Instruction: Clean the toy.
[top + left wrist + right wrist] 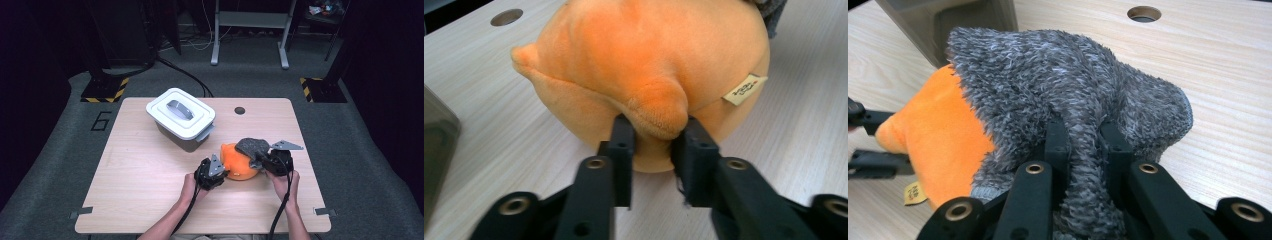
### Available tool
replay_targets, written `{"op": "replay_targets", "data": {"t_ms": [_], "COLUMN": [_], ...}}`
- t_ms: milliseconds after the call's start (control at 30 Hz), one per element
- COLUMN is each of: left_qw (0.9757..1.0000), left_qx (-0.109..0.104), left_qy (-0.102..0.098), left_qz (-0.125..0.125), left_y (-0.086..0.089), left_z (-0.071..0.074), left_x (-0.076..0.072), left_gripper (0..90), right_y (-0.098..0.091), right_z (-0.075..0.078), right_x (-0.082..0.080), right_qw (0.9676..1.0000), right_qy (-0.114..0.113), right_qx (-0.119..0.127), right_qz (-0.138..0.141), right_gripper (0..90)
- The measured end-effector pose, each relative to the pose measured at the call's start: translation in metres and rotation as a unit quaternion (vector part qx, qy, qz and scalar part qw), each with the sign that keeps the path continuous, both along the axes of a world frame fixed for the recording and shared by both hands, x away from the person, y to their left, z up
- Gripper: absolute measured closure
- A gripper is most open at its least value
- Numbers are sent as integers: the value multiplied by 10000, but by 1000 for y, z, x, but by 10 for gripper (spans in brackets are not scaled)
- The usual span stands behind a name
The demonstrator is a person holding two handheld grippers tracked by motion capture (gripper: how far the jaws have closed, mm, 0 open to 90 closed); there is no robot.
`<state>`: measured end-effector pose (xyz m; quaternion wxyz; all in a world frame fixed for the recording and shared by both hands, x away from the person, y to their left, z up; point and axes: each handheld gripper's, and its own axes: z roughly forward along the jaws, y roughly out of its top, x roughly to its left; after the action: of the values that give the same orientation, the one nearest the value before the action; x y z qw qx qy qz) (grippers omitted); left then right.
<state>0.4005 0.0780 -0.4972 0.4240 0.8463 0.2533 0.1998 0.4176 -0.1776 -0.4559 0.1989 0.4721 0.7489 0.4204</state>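
Plush toy (239, 162) near table's (140, 175) front, fuzzy cloth (252, 146) on it; lidded bin (181, 119) behind, left

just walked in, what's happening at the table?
A person works an orange plush toy with a gripper in each hand. The left gripper pinches a fold of the orange plush; the right gripper is clamped on the fuzzy grey cover draped over the toy's top. The toy sits on the wooden table. A grey bin with its white lid on stands behind, untouched.
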Motion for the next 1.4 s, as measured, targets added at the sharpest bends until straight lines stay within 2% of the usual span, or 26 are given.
{"op": "replay_targets", "data": {"t_ms": [100,200,267,367,433,500,567,633,867,967,1133,1233,1400], "left_qw": [9997,9984,9970,9965,9960,9959,9964,9960,9956,9957,9945,9948,9944], "left_qx": [-153,-343,-490,-588,-620,-613,-544,-550,-570,-569,-647,-619,-636], "left_qy": [180,404,550,577,636,657,639,692,719,715,794,789,822], "left_qz": [118,194,228,166,107,110,132,119,173,166,227,200,210], "left_y": [0,2,3,4,3,1,-1,0,3,5,8,9,10], "left_z": [2,7,12,17,19,20,19,17,12,11,8,8,7], "left_x": [2,4,5,2,3,3,3,5,5,4,5,6,7], "left_gripper": [785,802,804,806,807,809,814,816,825,828,832,833,832], "right_y": [-2,-1,3,18,32,45,52,52,40,30,8,-3,-14], "right_z": [4,17,28,37,36,31,19,17,11,9,1,-8,-20], "right_x": [-1,-11,-19,-30,-32,-29,-24,-24,-20,-18,-11,-5,4], "right_qw": [10000,9997,9992,9980,9976,9968,9966,9966,9971,9980,9991,9995,9987], "right_qy": [-46,-225,-337,-478,-439,-386,-344,-352,-395,-349,-172,8,255], "right_qx": [-45,104,155,103,34,-211,-399,-443,-535,-473,-376,-252,-240], "right_qz": [-13,12,115,410,533,671,638,592,369,216,-118,-213,-363], "right_gripper": [786,786,786,786,786,786,787,788,789,789,789,789,789]}}
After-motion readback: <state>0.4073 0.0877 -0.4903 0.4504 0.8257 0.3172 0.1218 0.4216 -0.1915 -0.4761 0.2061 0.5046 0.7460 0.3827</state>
